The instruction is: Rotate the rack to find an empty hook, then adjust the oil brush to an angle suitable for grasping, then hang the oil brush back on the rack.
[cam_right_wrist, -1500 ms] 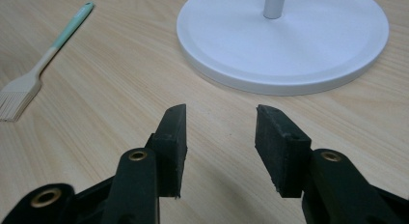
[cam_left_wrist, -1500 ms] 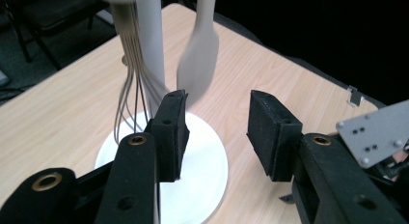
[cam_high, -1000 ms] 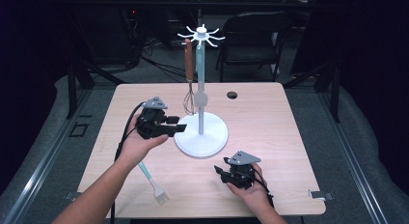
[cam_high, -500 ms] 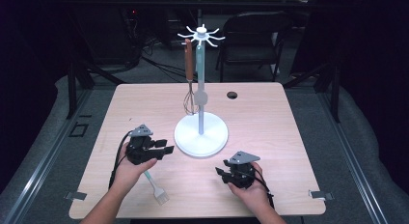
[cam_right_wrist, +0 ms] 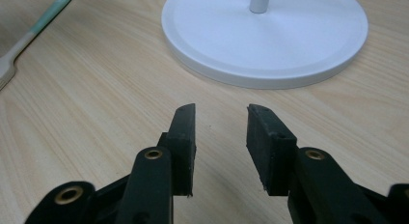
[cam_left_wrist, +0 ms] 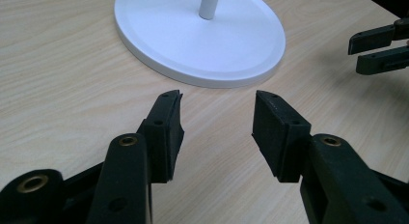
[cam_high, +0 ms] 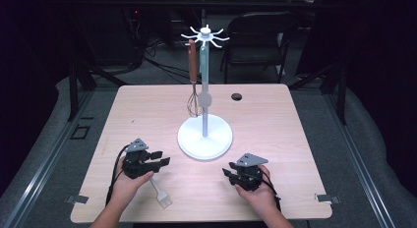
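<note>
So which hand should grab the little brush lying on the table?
Probably the left. The left gripper sits open right above the brush, whose handle runs under that hand. The right gripper, also open and empty, sits farther away, across the table.

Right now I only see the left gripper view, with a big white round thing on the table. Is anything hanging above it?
Observer: Yes. That is the foot of a white stand, and a whisk with a brown handle hangs from a hook at its top.
Operator: Is there anything lying near me?
Observer: A small brush lies on the table, right beside your left hand.
Operator: Is my other gripper holding something?
Observer: No. The right gripper has just been closing its fingers, but only bare table shows between them.
</note>
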Available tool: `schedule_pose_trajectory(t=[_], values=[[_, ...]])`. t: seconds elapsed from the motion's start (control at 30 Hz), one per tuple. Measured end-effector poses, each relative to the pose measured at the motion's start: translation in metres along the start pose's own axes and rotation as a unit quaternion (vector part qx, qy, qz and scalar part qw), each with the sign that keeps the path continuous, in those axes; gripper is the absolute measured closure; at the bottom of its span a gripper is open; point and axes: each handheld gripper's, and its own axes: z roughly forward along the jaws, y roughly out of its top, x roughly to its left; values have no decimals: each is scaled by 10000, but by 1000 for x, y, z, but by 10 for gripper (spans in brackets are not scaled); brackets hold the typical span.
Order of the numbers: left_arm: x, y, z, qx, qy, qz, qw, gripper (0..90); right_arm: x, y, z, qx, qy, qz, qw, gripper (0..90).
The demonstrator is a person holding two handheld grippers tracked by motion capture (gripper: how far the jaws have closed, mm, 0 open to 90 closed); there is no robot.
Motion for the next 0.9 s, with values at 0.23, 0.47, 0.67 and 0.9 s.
schedule_pose_trajectory(t=[0.23,0.47,0.67,0.9], values=[[5,-4,2,50,30,-55,10000,516,-5,0,-3,-76,-41,69,9999,661],[4,-5,4,102,79,21,9999,508,-10,0,-5,-107,-27,160,9998,675],[-1,-5,7,131,7,49,9999,508,-11,1,-7,-142,76,228,9996,718],[0,-4,6,73,-45,-12,10000,502,-11,12,-13,-297,79,233,9993,833]])
